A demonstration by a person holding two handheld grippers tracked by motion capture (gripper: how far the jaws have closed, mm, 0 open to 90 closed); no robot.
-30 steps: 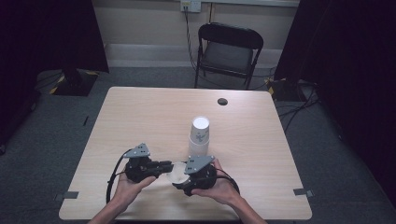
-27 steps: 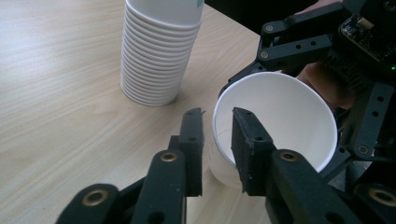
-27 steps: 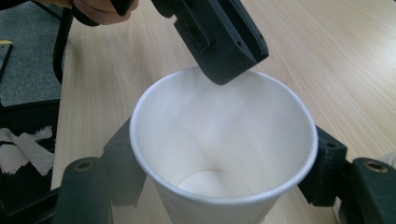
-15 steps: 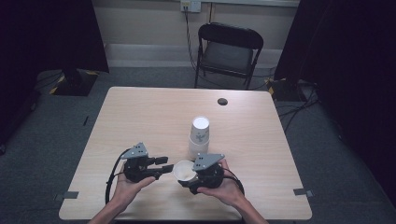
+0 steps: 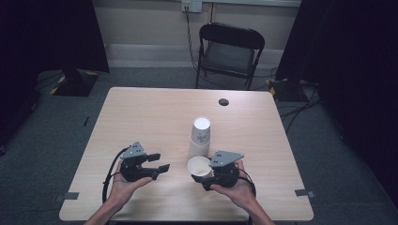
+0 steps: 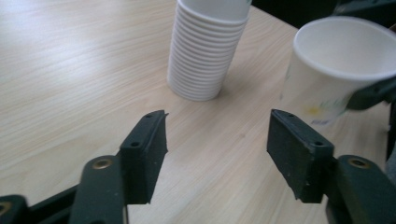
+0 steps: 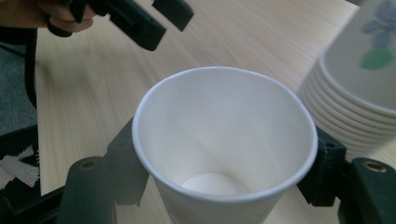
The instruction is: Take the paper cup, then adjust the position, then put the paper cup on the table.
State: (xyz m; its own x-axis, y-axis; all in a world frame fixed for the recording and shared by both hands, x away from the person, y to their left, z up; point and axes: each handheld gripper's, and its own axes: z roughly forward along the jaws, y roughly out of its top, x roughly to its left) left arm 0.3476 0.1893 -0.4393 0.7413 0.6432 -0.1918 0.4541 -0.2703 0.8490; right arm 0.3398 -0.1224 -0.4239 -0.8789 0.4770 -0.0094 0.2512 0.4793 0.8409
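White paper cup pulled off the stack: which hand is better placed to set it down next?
Right. The right gripper already clamps the white paper cup; the left gripper has just been opening, with nothing between its jaws.

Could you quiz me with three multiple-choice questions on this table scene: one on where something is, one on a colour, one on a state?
1. Where does the upside-down stack of white paper cups stand?
A. On the black folding chair
B. On the light wooden table, just beyond the right gripper
C. On the floor

2. What colour is the inside of the single white paper cup?
A. White
B. Red
C. Black

3. What is between the left gripper's jaws?
A. A cup
B. A lid
C. Nothing

Answers:
1 B: the high view shows the stack on the tabletop beside that gripper.
2 A: the right gripper view looks into it.
3 C: its jaws, which have just been opening, frame bare wood.
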